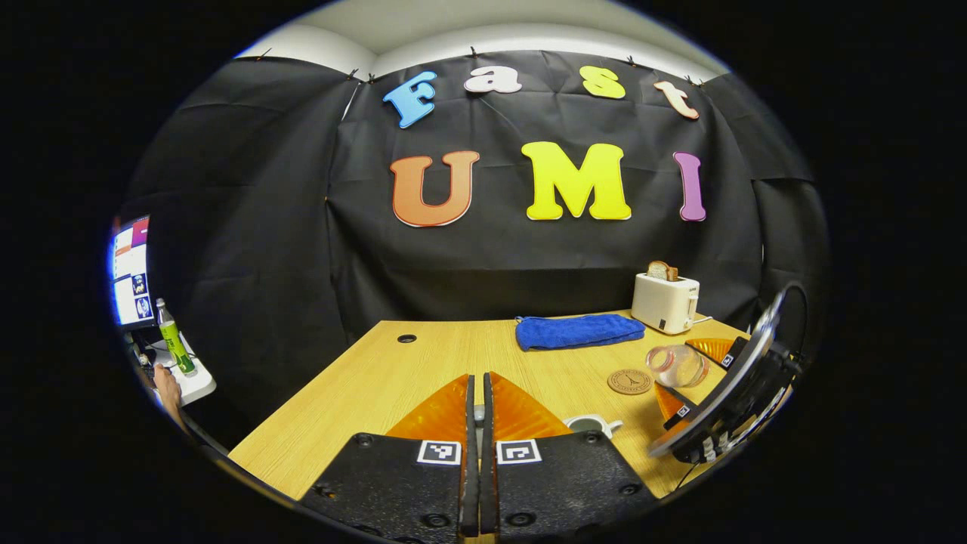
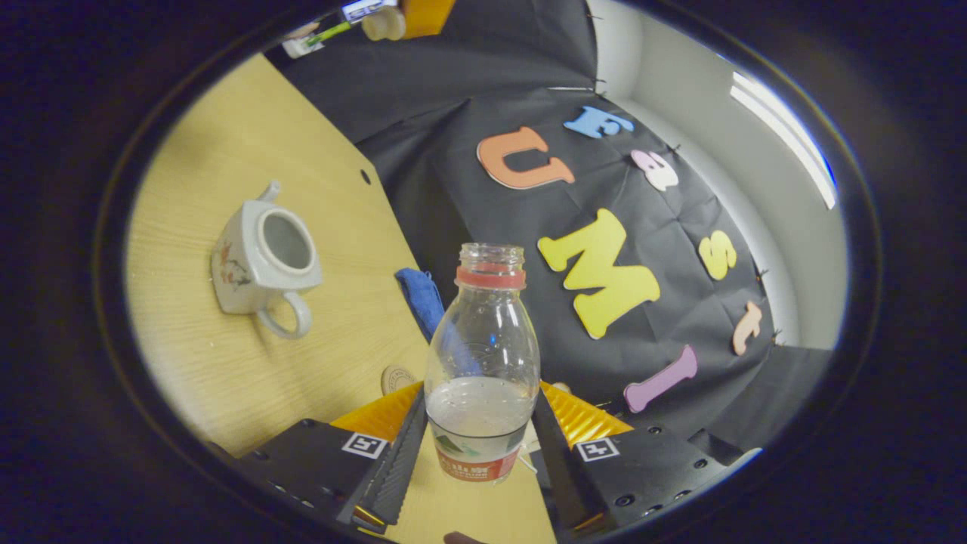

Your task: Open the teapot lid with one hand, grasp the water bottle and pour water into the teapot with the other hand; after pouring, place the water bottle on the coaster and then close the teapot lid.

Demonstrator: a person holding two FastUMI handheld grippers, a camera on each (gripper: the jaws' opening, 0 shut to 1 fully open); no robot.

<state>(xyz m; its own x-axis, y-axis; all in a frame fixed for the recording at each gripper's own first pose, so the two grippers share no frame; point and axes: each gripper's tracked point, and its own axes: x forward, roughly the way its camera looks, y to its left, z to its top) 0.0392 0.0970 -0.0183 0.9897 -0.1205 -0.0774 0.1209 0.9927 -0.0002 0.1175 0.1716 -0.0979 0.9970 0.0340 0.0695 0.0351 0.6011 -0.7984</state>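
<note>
The white teapot point(image 2: 264, 257) stands on the wooden table point(image 2: 196, 363) with its mouth uncovered. My right gripper point(image 2: 480, 400) is shut on a clear, uncapped water bottle point(image 2: 482, 355) that holds some water. In the left gripper view the bottle point(image 1: 678, 365) is tilted, mouth to the left, above the round coaster point(image 1: 629, 381), with the teapot point(image 1: 593, 425) partly hidden behind my fingers. My left gripper point(image 1: 478, 381) has its fingers pressed nearly together on a small knob. In the right gripper view the pale teapot lid point(image 2: 383, 23) hangs at that gripper, high above the table.
A folded blue towel point(image 1: 578, 331) lies at the back of the table, and a white toaster point(image 1: 665, 302) with toast stands at the back right corner. Off the table's left edge are a monitor point(image 1: 130, 270), a green bottle point(image 1: 175, 346) and a person's hand point(image 1: 168, 389).
</note>
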